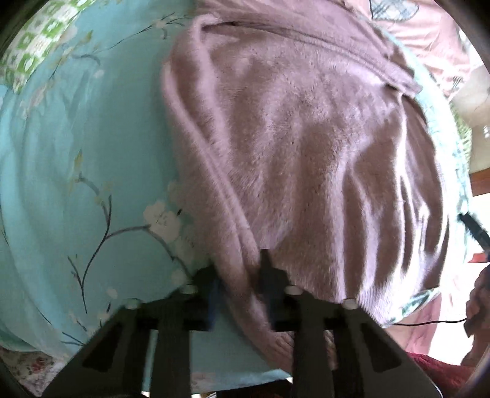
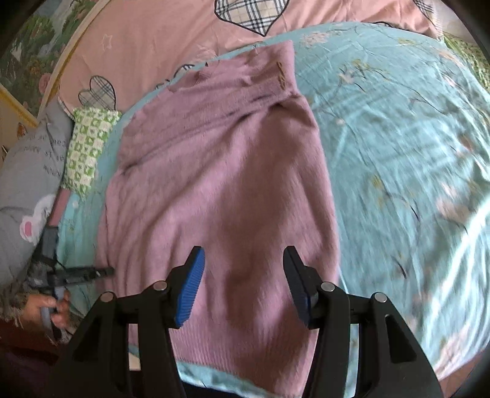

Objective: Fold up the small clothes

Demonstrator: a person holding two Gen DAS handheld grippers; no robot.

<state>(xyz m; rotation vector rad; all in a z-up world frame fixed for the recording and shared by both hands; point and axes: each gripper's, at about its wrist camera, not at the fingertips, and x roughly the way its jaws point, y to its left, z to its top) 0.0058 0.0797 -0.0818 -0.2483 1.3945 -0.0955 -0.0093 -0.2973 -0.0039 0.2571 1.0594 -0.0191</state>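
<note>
Teal floral bedsheet [image 2: 398,153] | pink sweater [image 2: 220,183] flat | left tool [image 1: 240,275] pinching its edge | right tool [image 2: 242,275] wide open | no legible writing

Bare teal sheet [image 2: 398,153] lies right of the sweater [image 2: 220,189].

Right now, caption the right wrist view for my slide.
Open right gripper poised over pink sweater on blue floral bedspread.

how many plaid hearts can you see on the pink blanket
2 whole ones on the pink blanket in the right wrist view: a large plaid heart at the top edge, a smaller plaid heart left, near the green checked cloth. Partial ones show elsewhere; more may be hidden.
</note>
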